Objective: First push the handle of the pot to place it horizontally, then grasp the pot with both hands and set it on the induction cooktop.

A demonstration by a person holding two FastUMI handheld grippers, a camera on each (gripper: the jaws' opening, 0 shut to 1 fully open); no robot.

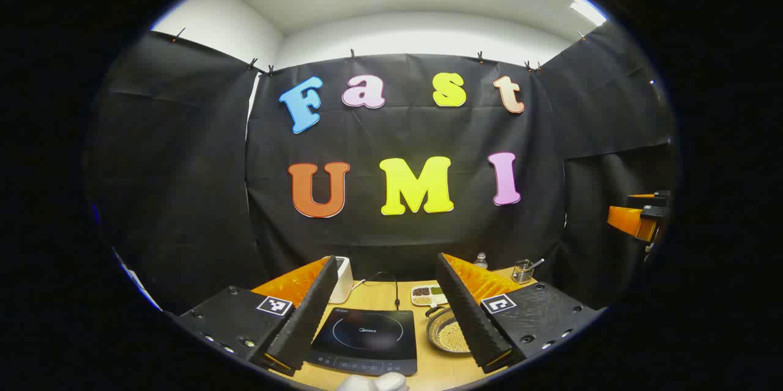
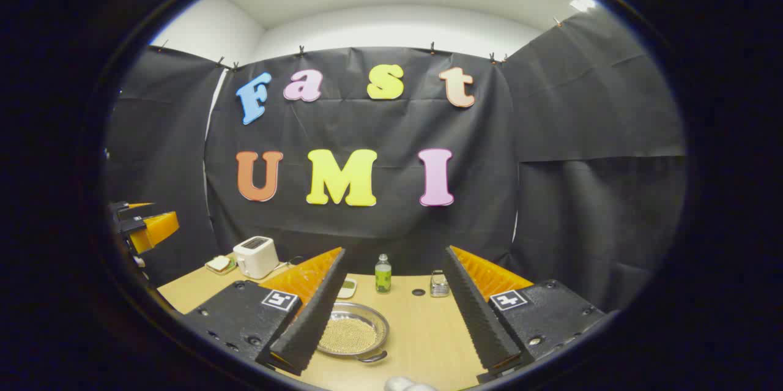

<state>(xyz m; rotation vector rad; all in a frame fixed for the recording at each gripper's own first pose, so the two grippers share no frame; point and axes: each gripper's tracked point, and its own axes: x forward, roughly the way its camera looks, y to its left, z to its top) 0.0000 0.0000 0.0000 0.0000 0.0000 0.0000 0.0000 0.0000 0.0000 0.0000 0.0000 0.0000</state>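
Both tools up and wide, pot untouched

Lower left of the right gripper view, the toaster; lower centre, the pot on the desk, handle toward the camera, between the right tool's spread fingers. In the left gripper view the left tool, also wide, frames the induction cooktop. My call: drop low and nudge the handle sideways gently.

Silver pot (beige grains inside), black cooktop, white toaster, green bottle.
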